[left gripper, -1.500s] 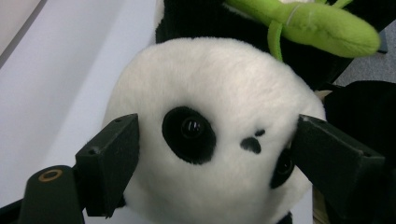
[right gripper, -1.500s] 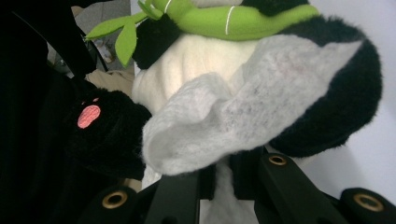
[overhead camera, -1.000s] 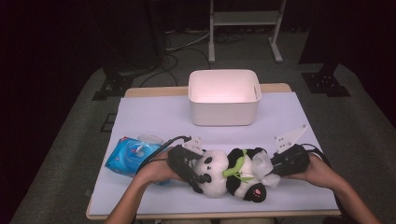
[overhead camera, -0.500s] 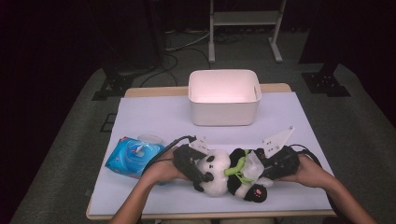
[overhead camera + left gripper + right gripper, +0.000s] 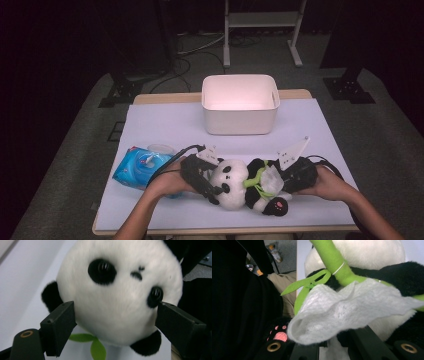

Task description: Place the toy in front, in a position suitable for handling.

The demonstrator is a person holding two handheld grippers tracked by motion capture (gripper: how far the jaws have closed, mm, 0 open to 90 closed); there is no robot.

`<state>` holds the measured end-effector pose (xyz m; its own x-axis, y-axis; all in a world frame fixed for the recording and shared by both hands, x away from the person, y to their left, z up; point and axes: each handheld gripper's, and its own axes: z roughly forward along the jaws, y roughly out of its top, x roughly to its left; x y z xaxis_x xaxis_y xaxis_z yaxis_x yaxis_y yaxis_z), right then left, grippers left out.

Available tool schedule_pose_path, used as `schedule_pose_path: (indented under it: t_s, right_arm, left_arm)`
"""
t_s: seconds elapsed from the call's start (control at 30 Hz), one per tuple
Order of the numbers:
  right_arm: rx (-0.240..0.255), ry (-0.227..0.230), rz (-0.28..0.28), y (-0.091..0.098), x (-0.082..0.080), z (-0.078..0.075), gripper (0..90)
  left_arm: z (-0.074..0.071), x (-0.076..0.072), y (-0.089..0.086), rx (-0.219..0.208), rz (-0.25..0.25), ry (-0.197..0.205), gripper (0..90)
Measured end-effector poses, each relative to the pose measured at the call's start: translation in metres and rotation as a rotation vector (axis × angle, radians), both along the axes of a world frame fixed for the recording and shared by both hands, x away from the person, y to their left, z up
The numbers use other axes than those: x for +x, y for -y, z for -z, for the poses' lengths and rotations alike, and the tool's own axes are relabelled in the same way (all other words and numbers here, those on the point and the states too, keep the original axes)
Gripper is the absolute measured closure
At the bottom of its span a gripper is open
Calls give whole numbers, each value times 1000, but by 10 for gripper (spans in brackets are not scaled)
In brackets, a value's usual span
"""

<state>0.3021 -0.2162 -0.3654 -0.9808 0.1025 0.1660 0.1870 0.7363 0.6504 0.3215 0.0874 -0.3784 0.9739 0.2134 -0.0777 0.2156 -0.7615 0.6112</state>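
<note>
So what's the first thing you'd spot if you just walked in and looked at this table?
The plush panda lying at the near edge of the table, its round white head clamped between the jaws of the left gripper. Next, the white wet wipe pinched in the right gripper, pressed against the panda's dark body by its green bamboo sprig. Behind them stands an empty white bin, and a blue wipes pack lies at the left.

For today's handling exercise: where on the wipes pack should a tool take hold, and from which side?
Judging by its pose, grip the blue wipes pack across its short width, coming from above on its far, open end. It lies flat and soft on the table, with the left hand crowding its near side, so the far end looks freest.
</note>
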Motion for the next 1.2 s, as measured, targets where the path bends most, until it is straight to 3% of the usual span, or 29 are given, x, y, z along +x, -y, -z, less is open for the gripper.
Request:
schedule_pose_path:
  t_s: [0.33, 0.6, 0.77, 1.03, 1.2]
  right_arm:
    - [-19, -2, 20, 7, 9, 0, 824]
    - [-34, 4, 50, 18, 15, -1, 825]
    - [-54, 13, 86, 29, 20, -3, 826]
    - [-36, 30, 118, 43, 20, -5, 824]
    - [-1, 48, 108, 41, 15, -16, 823]
  left_arm:
    - [13, -1, 6, -31, 4, -11, 178]
    - [12, -3, 19, -39, -4, -14, 180]
    - [14, -3, 28, -72, -22, -25, 180]
    - [8, -2, 43, -20, -19, 8, 189]
    - [11, -3, 47, -26, -17, 7, 191]
